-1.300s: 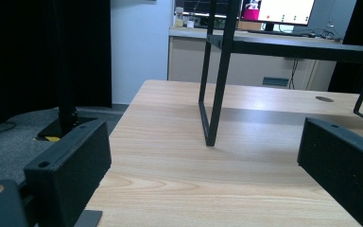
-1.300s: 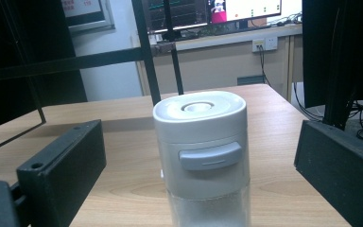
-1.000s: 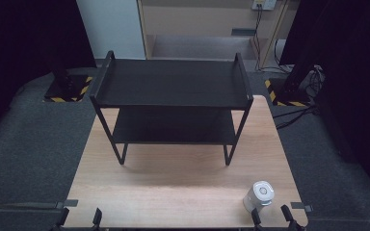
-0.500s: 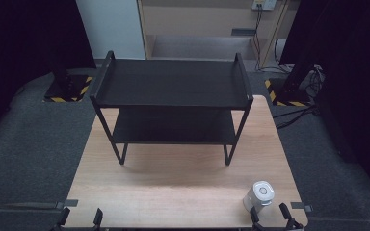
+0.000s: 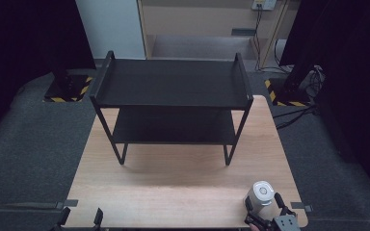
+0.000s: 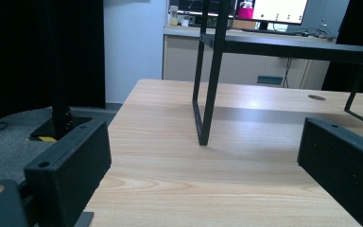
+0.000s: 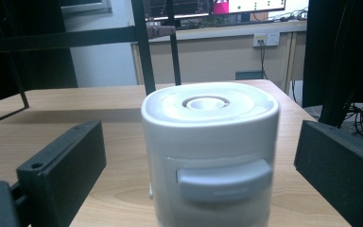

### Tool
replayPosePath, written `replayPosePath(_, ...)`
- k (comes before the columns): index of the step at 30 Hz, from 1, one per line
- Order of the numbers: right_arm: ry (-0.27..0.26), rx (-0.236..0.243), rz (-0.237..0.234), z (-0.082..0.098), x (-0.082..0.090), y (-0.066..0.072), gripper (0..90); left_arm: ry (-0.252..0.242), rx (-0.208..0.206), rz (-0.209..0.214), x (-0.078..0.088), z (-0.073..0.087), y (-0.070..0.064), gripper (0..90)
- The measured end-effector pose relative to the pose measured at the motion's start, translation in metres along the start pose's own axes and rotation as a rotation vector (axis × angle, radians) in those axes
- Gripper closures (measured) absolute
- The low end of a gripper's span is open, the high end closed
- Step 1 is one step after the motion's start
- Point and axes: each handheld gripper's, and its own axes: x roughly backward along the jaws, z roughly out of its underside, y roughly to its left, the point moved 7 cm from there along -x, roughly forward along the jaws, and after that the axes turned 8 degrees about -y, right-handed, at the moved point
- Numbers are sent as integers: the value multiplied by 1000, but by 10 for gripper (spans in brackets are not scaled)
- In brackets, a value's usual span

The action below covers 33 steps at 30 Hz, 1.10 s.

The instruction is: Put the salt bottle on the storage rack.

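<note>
A white round canister (image 5: 262,191) with a grey front tab stands near the table's front right corner. My right gripper (image 5: 263,201) is open, one jaw on each side of the canister, and neither jaw touches it. In the right gripper view the canister (image 7: 210,151) stands close up between the spread jaws of that gripper (image 7: 203,161). My left gripper (image 5: 81,216) is open at the table's front left edge. In the left gripper view, bare wood lies between the jaws of that gripper (image 6: 208,156).
A black two-tier metal rack (image 5: 173,86) stands on the far half of the wooden table (image 5: 173,183); its near left leg (image 6: 210,94) rises ahead of the left gripper. Dark carpet surrounds the table. Stands with cables sit at the back right.
My right gripper has moved forward and slightly left, so its jaws now flank the canister. The left gripper and the canister have stayed put.
</note>
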Motion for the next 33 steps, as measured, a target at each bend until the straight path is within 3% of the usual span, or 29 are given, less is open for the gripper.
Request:
replayPosePath(11, 3, 16, 20, 6, -9, 2, 121, 4, -2, -2, -2, 0, 2, 25)
replayPosePath(18, -8, 30, 29, 7, -8, 2, 304, 0, 2, 1, -3, -1, 2, 26)
replayPosePath(33, 13, 59, 41, 3, -7, 7, 314, 3, 3, 9, -2, -2, 2, 29)
